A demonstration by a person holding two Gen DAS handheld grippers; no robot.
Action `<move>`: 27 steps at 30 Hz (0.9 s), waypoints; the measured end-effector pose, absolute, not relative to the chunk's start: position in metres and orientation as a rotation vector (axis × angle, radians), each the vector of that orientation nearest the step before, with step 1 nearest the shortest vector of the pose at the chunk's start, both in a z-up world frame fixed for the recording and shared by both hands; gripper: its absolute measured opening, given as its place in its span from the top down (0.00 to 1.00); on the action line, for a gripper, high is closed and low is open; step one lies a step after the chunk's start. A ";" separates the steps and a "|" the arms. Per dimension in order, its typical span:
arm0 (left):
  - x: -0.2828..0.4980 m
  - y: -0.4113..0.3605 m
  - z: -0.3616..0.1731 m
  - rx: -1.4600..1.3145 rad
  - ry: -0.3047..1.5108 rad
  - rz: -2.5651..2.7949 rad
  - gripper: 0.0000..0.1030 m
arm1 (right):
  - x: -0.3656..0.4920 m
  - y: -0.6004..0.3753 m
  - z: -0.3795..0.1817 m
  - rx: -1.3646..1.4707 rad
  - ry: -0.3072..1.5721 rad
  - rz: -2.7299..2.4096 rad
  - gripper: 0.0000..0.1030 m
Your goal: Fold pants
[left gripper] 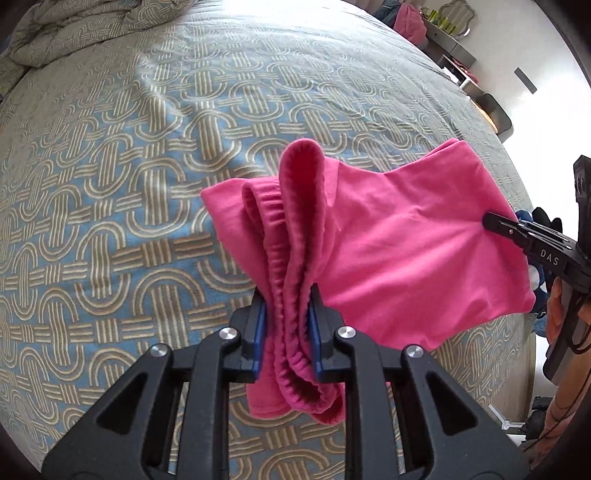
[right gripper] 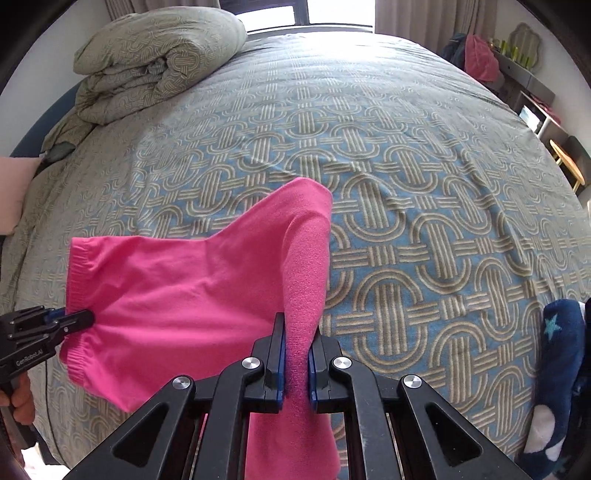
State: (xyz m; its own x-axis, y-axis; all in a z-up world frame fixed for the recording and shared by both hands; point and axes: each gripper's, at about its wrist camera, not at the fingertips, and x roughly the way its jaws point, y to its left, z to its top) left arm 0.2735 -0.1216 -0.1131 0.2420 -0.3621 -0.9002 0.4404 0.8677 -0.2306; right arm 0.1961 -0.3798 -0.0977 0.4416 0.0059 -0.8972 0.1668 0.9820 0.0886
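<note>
Both tools pinch the bright pink knit pants (left gripper: 406, 258) above the patterned bed (left gripper: 129, 184): left tool (left gripper: 286, 328) on the bunched elastic waistband, right tool (right gripper: 297, 354) on a thinner fold. That thin fold, probably one layer, could slip free.

Home bedroom.
Wide bed (right gripper: 406, 155) under a patterned blue-and-tan cover, folded duvet (right gripper: 155, 55) at its head, curtained window (right gripper: 306, 14) behind, cluttered shelf (right gripper: 524, 74) alongside.
</note>
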 end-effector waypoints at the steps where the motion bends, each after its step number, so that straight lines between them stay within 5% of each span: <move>1: 0.277 -0.127 -0.108 0.080 1.197 -0.555 0.79 | 0.196 -0.384 -0.092 0.174 1.101 -0.110 0.93; 14: 0.322 -0.268 -0.088 0.192 1.096 -0.657 0.78 | 0.211 -0.480 -0.051 0.115 1.048 -0.379 0.92; 19: 0.336 -0.289 -0.141 0.305 1.180 -0.509 0.64 | 0.232 -0.525 -0.105 0.176 1.223 -0.426 0.84; 22: 0.334 -0.267 -0.137 0.266 1.139 -0.477 0.34 | 0.219 -0.536 -0.123 0.172 1.223 -0.495 0.76; 27: 0.328 -0.239 -0.120 0.281 1.095 -0.443 0.31 | 0.193 -0.519 -0.105 0.136 1.114 -0.544 0.61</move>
